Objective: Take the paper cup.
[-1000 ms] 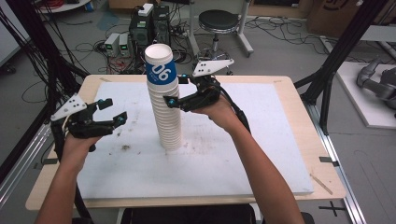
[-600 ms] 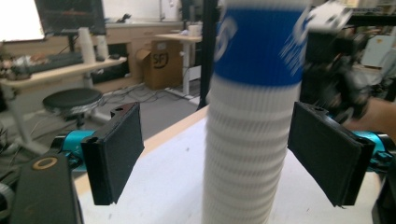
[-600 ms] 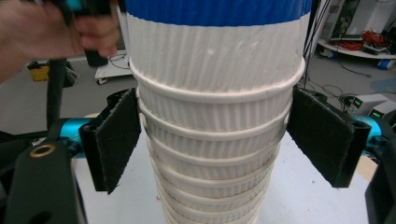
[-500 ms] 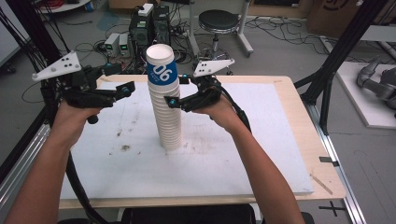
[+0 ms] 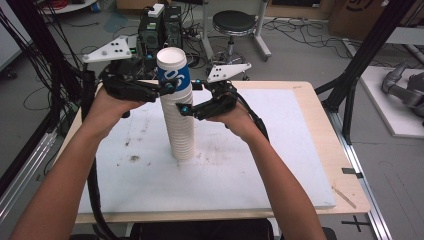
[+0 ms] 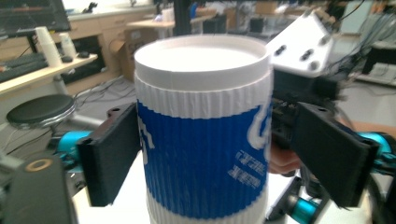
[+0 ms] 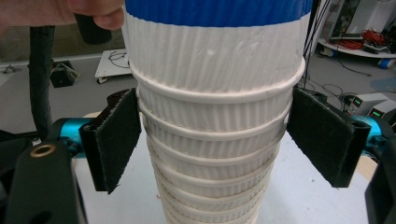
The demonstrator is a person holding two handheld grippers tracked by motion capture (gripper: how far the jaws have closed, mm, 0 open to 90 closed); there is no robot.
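Cables, a round stool (image 5: pixel 234 22) and electronics boxes are crowding the floor along the top of the high view, and below them the white board (image 5: pixel 280 165) on my wooden table (image 5: pixel 327 125) is taking up the middle of the frame. On that board, just left of centre, a tall stack of white ribbed cups (image 5: pixel 182 127) is standing upright, its long axis running vertically, mouths facing up. Capping the stack is a blue-banded cup (image 5: pixel 173 70), open rim pointing at the ceiling. I am bringing my left gripper (image 5: pixel 167 89) in from the left at the blue band; its jaws are spread on either side of that cup, one pad touching or nearly so. My right gripper (image 5: pixel 187 107) is bracketing the stack lower down, jaws held apart with small gaps, gripping nothing.
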